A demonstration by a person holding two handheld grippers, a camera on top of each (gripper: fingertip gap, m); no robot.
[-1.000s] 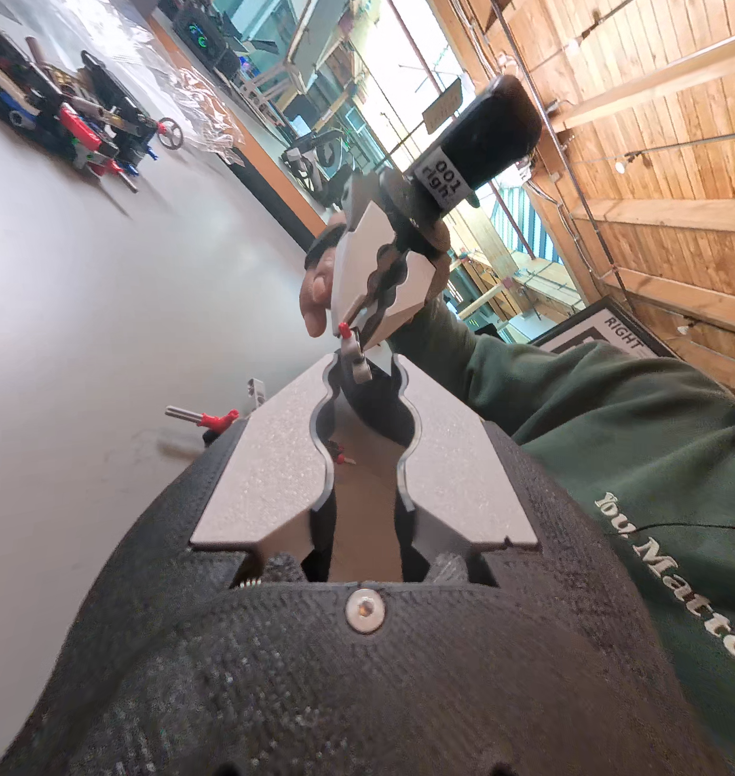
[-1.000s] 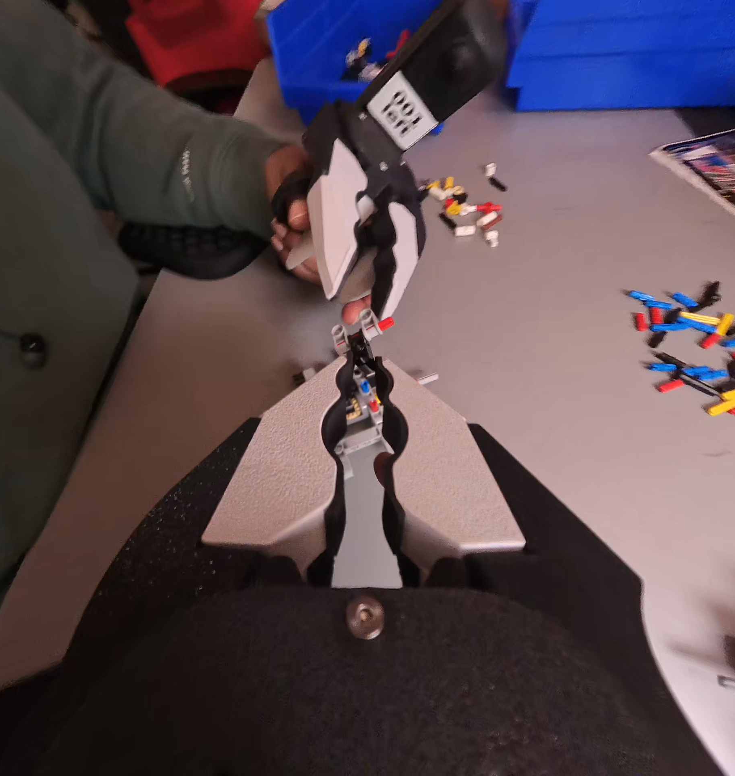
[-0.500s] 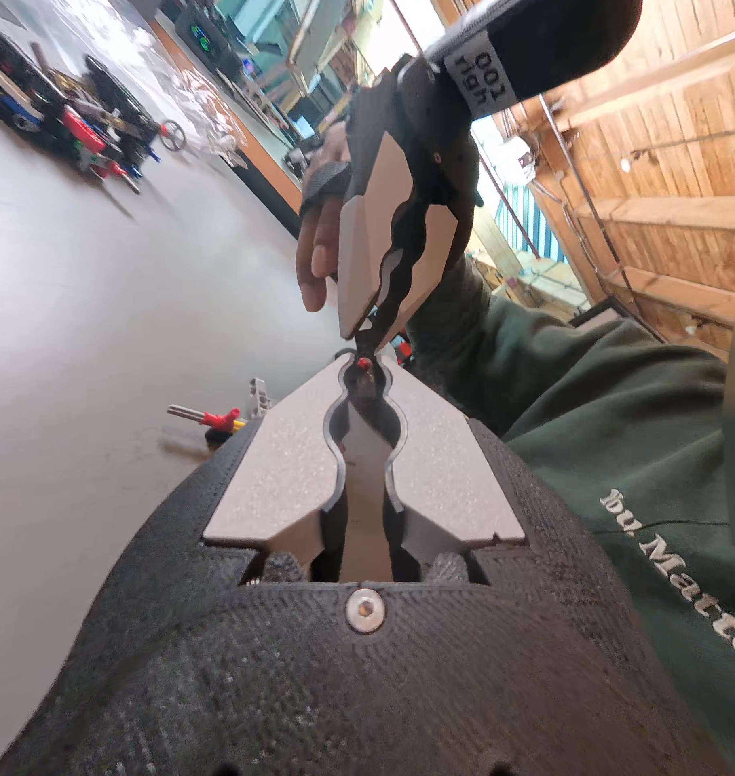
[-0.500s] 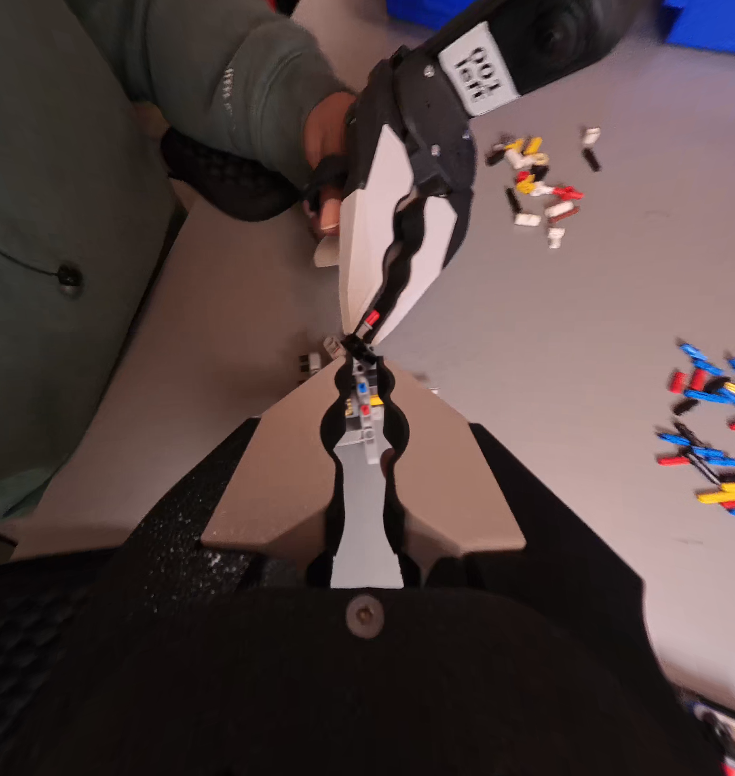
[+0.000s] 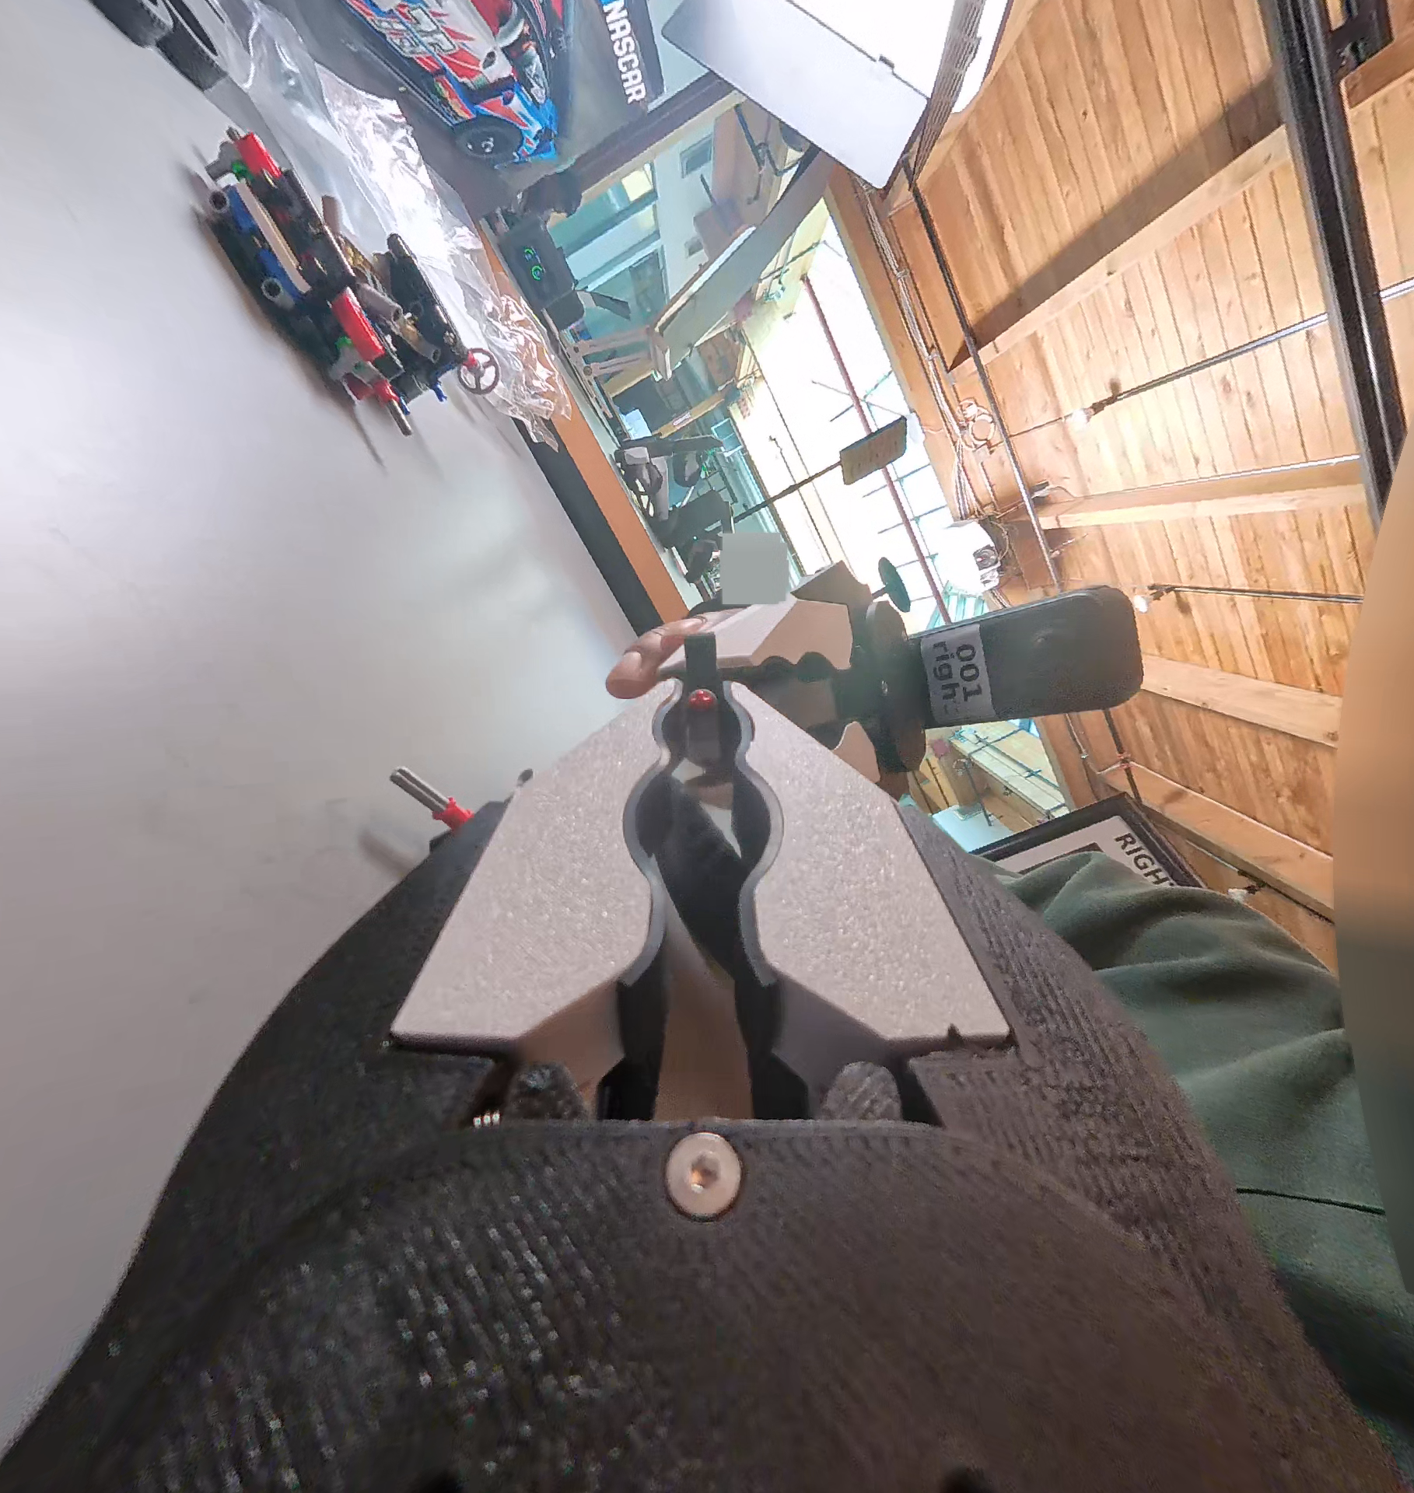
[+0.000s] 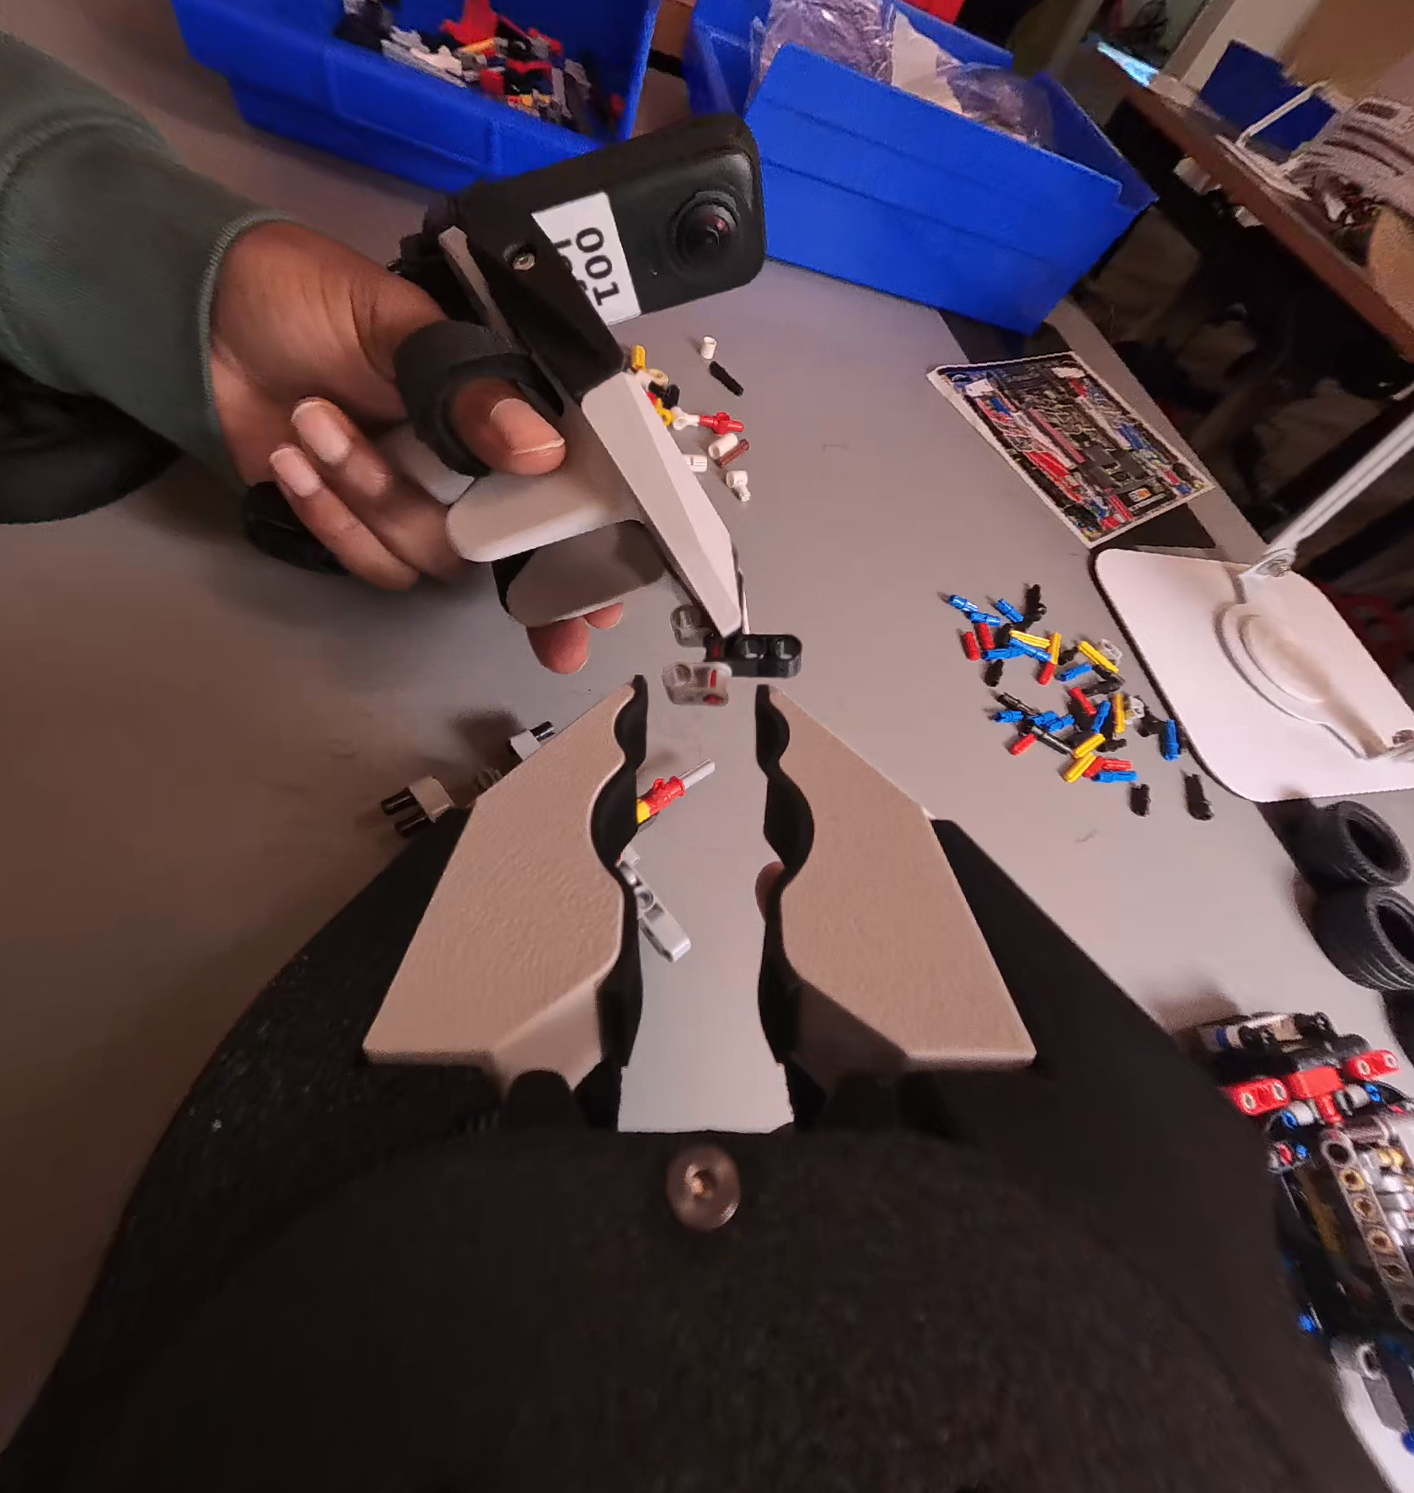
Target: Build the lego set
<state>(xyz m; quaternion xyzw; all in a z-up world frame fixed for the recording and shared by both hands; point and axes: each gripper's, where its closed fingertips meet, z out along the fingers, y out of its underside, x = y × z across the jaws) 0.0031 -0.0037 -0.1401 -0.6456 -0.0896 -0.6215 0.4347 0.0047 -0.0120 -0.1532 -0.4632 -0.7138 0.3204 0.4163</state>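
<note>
Working from the left of the right wrist view, a person's hand (image 6: 348,420) in a green sleeve is gripping the left tool (image 6: 728,634), whose two grey fingers are pressing together on a small lego sub-assembly (image 6: 736,654): a black beam with round holes, a pale grey connector and a red pin. That piece is hanging in the air just above the grey surface (image 6: 849,501), right in front of the tips of the right tool (image 6: 700,699). The right tool is standing wide apart, gripping nothing, and a red-and-yellow axle piece (image 6: 671,788) and a grey beam (image 6: 655,909) are lying on the surface in the gap between its fingers. Behind, blue bins (image 6: 914,161) of parts are sitting at the far edge. Further right, a scatter of blue, red, yellow and black pins (image 6: 1067,703) is lying beside a printed sheet (image 6: 1067,444) and a white lamp base (image 6: 1261,695). At the far right, black tyres (image 6: 1374,905) and a partly built lego chassis (image 6: 1350,1171) are resting.

In the left wrist view, the left tool (image 5: 700,699) is pinching the same piece, its red pin showing at the tips, with the right tool (image 5: 736,658) just beyond.
</note>
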